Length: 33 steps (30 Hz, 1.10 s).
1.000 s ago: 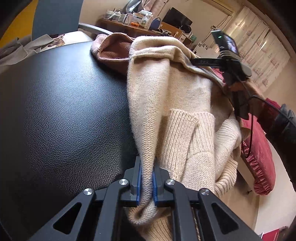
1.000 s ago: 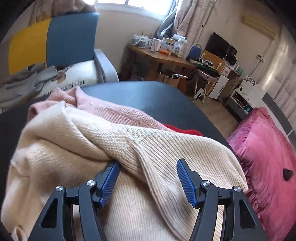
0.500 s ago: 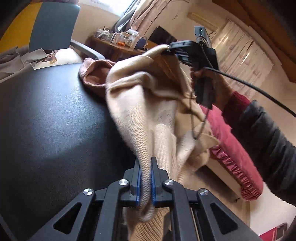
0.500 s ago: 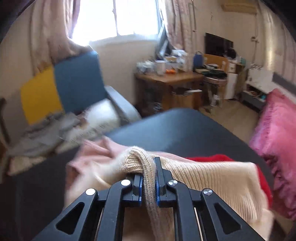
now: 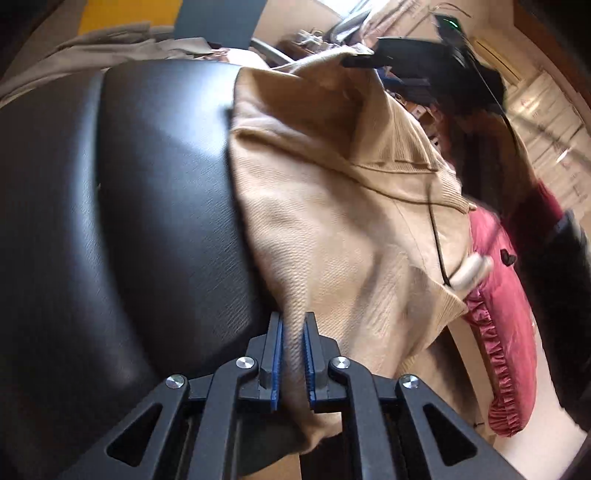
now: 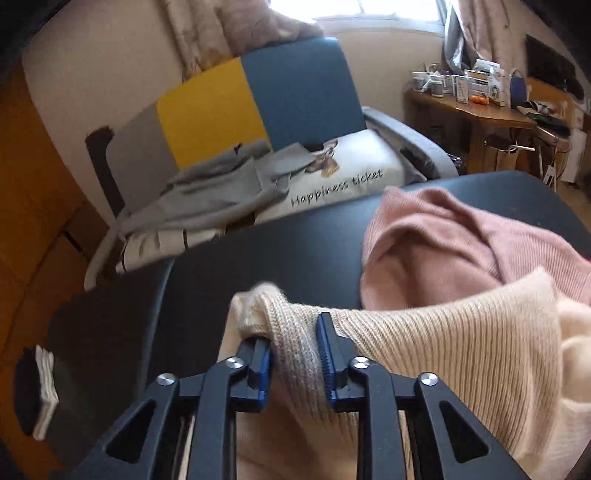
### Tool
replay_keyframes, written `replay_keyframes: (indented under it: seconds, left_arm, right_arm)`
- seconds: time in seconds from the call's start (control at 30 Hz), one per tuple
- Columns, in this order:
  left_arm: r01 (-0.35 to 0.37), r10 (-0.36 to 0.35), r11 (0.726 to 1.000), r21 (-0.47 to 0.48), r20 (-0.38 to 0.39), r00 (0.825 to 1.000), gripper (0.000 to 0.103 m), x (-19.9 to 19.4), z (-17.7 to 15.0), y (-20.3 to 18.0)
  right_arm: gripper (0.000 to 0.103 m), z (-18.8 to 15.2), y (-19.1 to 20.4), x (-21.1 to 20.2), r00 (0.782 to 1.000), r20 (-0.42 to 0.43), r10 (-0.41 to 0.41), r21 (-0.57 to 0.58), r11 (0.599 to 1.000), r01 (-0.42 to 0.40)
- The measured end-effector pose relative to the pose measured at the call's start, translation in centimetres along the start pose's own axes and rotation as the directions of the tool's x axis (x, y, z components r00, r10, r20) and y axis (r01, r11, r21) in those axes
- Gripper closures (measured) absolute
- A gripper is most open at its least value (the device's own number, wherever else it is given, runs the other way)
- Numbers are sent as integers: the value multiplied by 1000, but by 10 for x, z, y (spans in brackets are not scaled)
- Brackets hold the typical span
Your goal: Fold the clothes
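A pink sweater (image 6: 461, 240) lies crumpled on the black leather-grained table (image 5: 129, 221), just behind the beige knit sweater (image 5: 332, 221). The left gripper (image 5: 293, 354) clamps a fold of its fine knit; the right gripper (image 6: 294, 354), jaws just having opened slightly, pinches its ribbed edge, lifted over the table. Grey clothes (image 6: 214, 192) drape a chair (image 6: 295, 92) beyond.

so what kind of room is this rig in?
Looks like a lived-in home room, probably a bedroom or living room: a yellow-and-blue armchair piled with clothes, a cluttered wooden desk, curtains by a window.
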<state>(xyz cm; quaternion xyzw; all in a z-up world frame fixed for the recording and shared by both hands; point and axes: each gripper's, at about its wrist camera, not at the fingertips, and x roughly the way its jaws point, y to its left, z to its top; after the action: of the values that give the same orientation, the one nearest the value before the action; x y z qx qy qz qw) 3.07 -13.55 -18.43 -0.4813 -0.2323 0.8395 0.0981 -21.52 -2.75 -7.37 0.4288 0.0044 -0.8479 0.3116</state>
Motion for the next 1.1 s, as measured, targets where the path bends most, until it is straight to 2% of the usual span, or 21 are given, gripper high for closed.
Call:
replay_keyframes:
  seconds: [0.07, 0.1, 0.2, 0.3, 0.37, 0.5, 0.6, 0.63, 0.67, 0.73, 0.8, 0.87, 0.93, 1.03, 1.1]
  left_arm:
    - [-21, 21, 1000, -1, 8, 1000, 92, -2, 0, 0]
    - [-29, 29, 1000, -5, 14, 999, 91, -4, -1, -1]
    - [-47, 47, 999, -22, 35, 998, 91, -13, -9, 0]
    - [-66, 67, 998, -18, 79, 995, 91, -31, -21, 2]
    - [-73, 73, 997, -4, 110, 991, 87, -33, -13, -2]
    - [-74, 63, 995, 66, 147, 987, 84, -31, 5, -21]
    - [-73, 51, 988, 139, 154, 987, 82, -22, 19, -39]
    - [-84, 59, 983, 162, 150, 987, 82, -14, 25, -46]
    - [-97, 70, 978, 184, 146, 987, 82, -5, 33, -53]
    - [-117, 94, 968, 223, 113, 989, 82, 16, 44, -61]
    - [-156, 139, 957, 247, 84, 987, 82, 36, 54, -65]
    - [-196, 197, 947, 255, 23, 980, 82, 59, 58, -56]
    - [-206, 196, 945, 254, 63, 979, 82, 58, 57, -51]
    - [-220, 209, 947, 235, 71, 975, 86, 56, 55, -44]
    - [-233, 221, 949, 213, 78, 972, 93, 52, 55, -37]
  right_arm:
    - [33, -20, 6, -12, 999, 9, -32, -18, 999, 32]
    - [28, -28, 8, -18, 999, 17, -44, -16, 999, 44]
    - [24, -57, 8, -48, 999, 47, -7, 41, 999, 5]
    - [17, -97, 9, -73, 998, 59, 0, 88, 996, -6]
    - [14, -126, 10, -83, 999, 42, -8, 110, 994, 4]
    - [13, -179, 6, -84, 994, -40, -99, 146, 984, 104]
    - [11, -211, -2, -73, 971, -127, -204, 148, 964, 222]
    - [3, -222, -2, -68, 968, -149, -203, 143, 964, 224]
    - [0, -229, 3, -66, 966, -130, -223, 87, 968, 235]
    - [0, -237, 15, -62, 952, -115, -285, 6, 958, 288]
    - [0, -238, 11, -61, 955, -98, -280, 51, 957, 286]
    - [0, -239, 9, -60, 955, -89, -281, 54, 957, 287]
    - [0, -240, 8, -60, 956, -80, -283, 55, 956, 288]
    - [0, -241, 5, -58, 958, -79, -274, 50, 959, 279]
    - [0, -240, 4, -57, 958, -79, -276, 52, 958, 281]
